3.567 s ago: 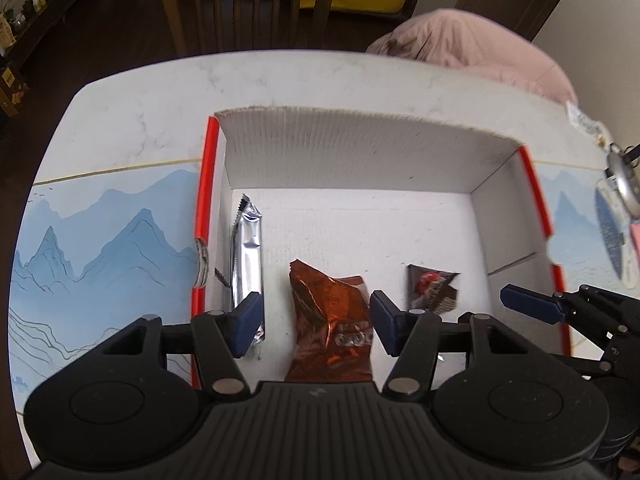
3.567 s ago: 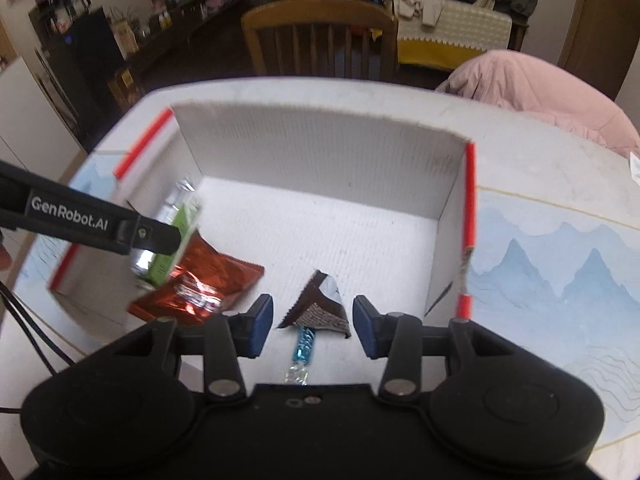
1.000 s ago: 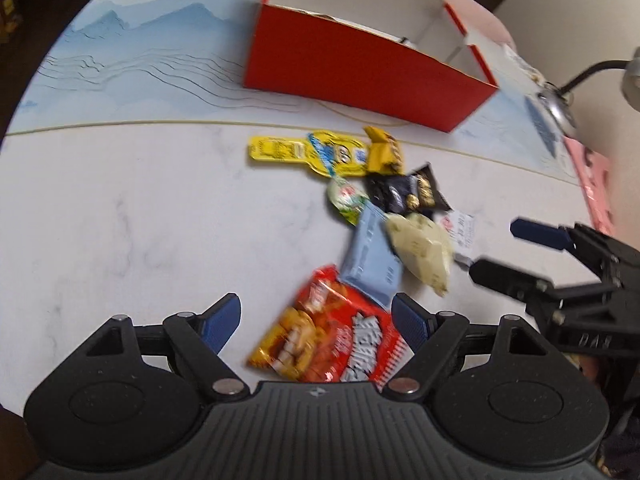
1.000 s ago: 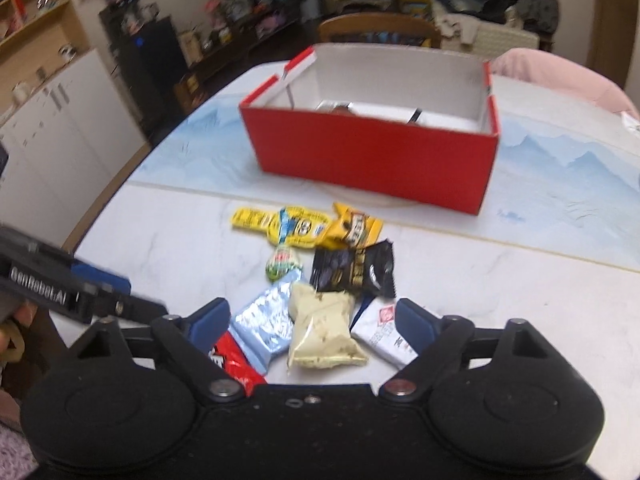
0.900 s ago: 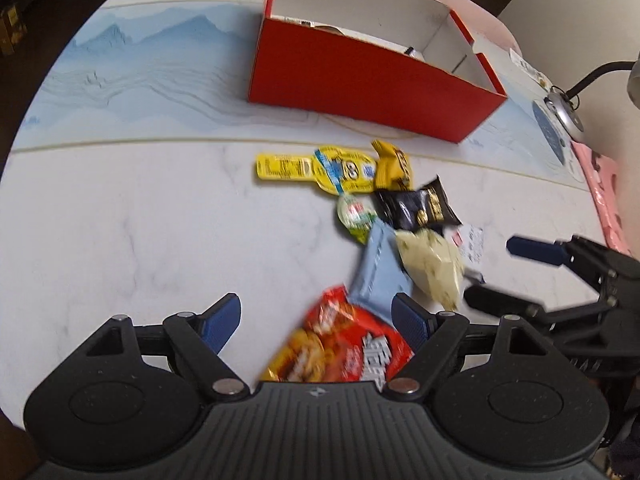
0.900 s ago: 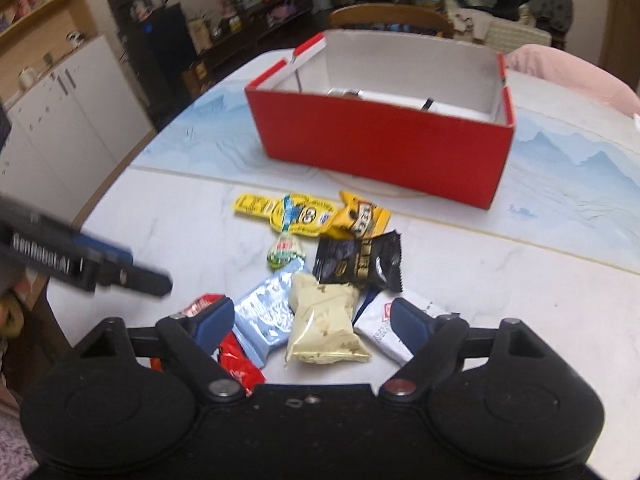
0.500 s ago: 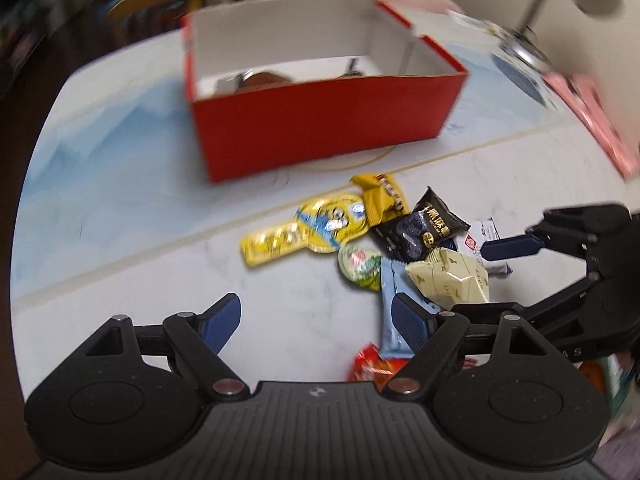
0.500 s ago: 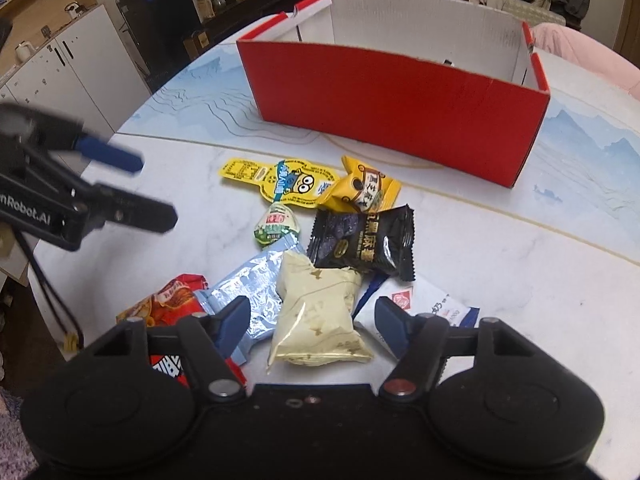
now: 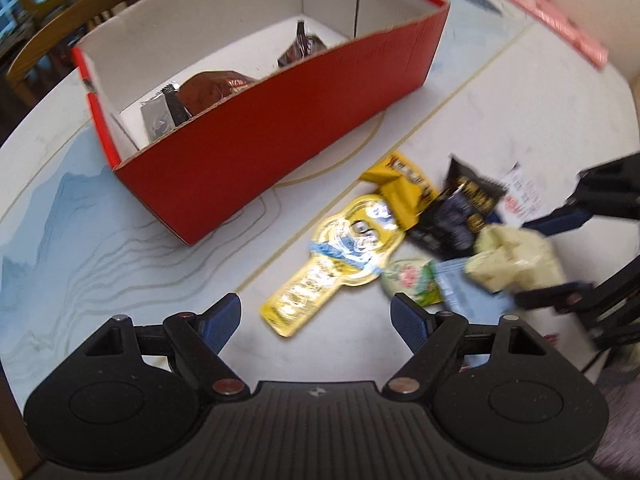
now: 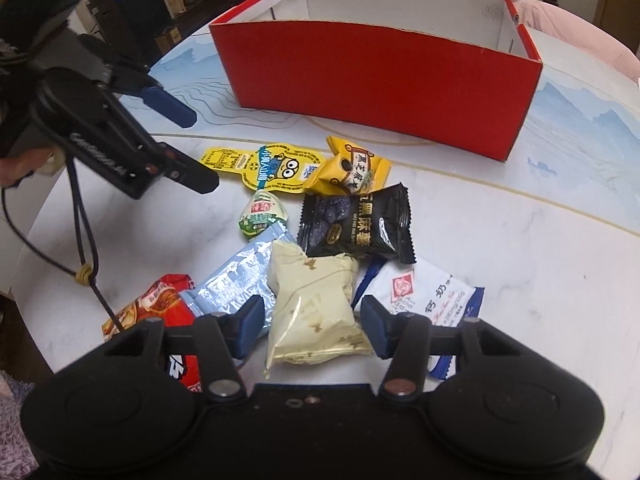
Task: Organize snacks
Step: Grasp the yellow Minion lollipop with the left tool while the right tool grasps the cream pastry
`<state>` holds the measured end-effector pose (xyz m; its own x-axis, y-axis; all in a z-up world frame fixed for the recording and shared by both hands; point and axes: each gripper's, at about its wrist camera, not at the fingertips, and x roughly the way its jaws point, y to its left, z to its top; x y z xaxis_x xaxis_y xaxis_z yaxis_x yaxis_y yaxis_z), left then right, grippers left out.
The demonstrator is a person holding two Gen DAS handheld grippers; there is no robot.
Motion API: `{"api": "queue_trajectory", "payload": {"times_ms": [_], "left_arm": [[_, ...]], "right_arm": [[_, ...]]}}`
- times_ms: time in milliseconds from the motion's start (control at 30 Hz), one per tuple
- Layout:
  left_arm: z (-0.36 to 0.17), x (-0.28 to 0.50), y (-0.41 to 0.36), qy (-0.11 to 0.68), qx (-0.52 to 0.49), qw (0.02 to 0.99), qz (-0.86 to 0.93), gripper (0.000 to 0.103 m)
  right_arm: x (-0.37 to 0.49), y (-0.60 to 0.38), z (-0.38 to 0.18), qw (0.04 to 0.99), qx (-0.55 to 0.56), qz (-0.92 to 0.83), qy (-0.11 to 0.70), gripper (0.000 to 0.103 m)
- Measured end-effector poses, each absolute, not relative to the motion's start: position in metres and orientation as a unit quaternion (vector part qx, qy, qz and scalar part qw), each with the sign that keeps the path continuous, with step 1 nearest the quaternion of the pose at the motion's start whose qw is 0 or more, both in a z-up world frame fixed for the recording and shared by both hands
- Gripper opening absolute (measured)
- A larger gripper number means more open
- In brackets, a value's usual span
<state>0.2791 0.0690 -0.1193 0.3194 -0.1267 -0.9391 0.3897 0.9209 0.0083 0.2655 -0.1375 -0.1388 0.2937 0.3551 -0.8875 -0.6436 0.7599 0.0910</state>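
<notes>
Box (image 9: 280, 128): three wrapped snacks inside | left jaws wide, empty | right jaws closing around cream packet (image 10: 312, 304)

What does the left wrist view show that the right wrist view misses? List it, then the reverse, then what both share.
Only the left wrist view: inside the red box, a silver wrapper and brown packets.
Only the right wrist view: the red snack bag and the white sachet's full print.
Both: the yellow cartoon pouch, black packet, and cream packet between the right gripper's closing jaws, not yet pressed.
</notes>
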Motion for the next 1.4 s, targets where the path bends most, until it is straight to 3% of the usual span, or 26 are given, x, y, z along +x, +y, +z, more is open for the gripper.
{"api": "queue_trajectory", "payload": {"times_ms": [233, 400, 733, 900, 1400], "left_arm": [[-0.138, 0.292, 0.059, 0.568, 0.161, 0.778, -0.215, 0.08], [-0.147, 0.298, 0.051, 0.569, 0.18, 0.769, -0.231, 0.071], [-0.15, 0.307, 0.044, 0.561, 0.178, 0.769, -0.25, 0.065], [-0.147, 0.308, 0.046, 0.555, 0.163, 0.779, -0.241, 0.05], [-0.143, 0.297, 0.085, 0.563, 0.04, 0.812, -0.146, 0.049]], "right_arm": [[0.265, -0.137, -0.138, 0.795, -0.135, 0.298, 0.511, 0.044], [0.264, -0.138, -0.138, 0.798, -0.129, 0.286, 0.514, 0.044], [0.266, -0.133, -0.139, 0.8, -0.123, 0.273, 0.519, 0.044], [0.265, -0.134, -0.139, 0.802, -0.121, 0.27, 0.519, 0.041], [0.253, -0.146, -0.136, 0.819, -0.089, 0.249, 0.51, 0.031]]}}
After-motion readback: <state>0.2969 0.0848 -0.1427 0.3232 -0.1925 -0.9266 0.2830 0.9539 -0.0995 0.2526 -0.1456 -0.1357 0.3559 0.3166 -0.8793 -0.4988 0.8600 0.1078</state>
